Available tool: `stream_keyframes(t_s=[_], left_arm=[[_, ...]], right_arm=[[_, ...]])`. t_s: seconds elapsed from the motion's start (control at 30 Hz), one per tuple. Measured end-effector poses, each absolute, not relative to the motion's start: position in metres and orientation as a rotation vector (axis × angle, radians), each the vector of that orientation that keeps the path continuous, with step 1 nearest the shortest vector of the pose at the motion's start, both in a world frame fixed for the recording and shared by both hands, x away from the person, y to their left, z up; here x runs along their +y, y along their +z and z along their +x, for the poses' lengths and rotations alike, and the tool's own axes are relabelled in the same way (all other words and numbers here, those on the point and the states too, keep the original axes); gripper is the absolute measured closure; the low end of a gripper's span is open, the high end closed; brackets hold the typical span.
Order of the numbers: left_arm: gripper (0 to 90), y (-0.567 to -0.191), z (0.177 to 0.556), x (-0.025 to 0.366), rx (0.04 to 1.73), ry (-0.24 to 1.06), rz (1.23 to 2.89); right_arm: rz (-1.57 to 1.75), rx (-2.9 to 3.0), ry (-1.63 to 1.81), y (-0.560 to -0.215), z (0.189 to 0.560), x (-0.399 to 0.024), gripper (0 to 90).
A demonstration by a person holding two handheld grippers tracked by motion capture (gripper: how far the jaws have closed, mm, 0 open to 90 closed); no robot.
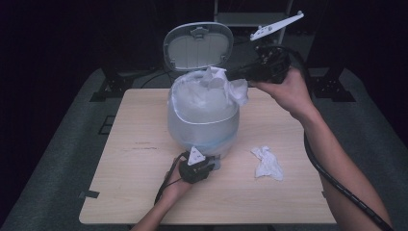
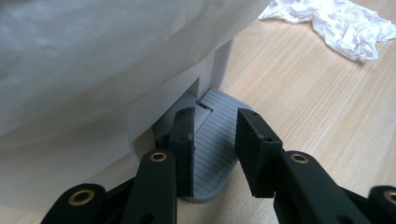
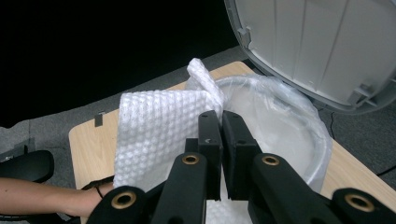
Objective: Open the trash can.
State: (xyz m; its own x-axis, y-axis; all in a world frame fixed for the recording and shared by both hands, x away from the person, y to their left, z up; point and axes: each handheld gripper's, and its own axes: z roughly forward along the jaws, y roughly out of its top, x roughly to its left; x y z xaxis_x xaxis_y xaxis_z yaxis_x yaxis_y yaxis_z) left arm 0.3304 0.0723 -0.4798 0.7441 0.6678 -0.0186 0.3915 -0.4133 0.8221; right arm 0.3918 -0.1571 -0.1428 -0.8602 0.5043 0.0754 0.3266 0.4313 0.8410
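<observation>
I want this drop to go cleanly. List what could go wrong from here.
1. The left gripper presses the pedal that seems to hold the lid up; if it slips off, the lid may fall on the right gripper.
2. The paper towel hangs near the bin rim, so it might drop outside.

A crumpled tissue [image 1: 267,163] lies on the wooden table [image 1: 134,192], right of the table's middle and well apart from its edges; the left gripper view shows it [image 2: 336,23] on the bare wood. A dark tab [image 1: 89,195] sticks to the near left corner. Grey carpet [image 1: 53,159] surrounds the table. Black stand feet [image 1: 108,86] rest on the floor behind the far left corner, and others [image 1: 334,89] behind the far right. A pale frame [image 1: 250,19] stands in the dark background.
</observation>
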Motion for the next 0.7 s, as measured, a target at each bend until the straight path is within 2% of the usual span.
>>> stream_keyframes(t_s=[0.7], left_arm=[[68.1, -0.48, 0.331, 0.072, 0.801, 0.386, 2.046]], right_arm=[[0.724, 2.529, 1.416, -0.152, 0.407, -0.129, 86.1]])
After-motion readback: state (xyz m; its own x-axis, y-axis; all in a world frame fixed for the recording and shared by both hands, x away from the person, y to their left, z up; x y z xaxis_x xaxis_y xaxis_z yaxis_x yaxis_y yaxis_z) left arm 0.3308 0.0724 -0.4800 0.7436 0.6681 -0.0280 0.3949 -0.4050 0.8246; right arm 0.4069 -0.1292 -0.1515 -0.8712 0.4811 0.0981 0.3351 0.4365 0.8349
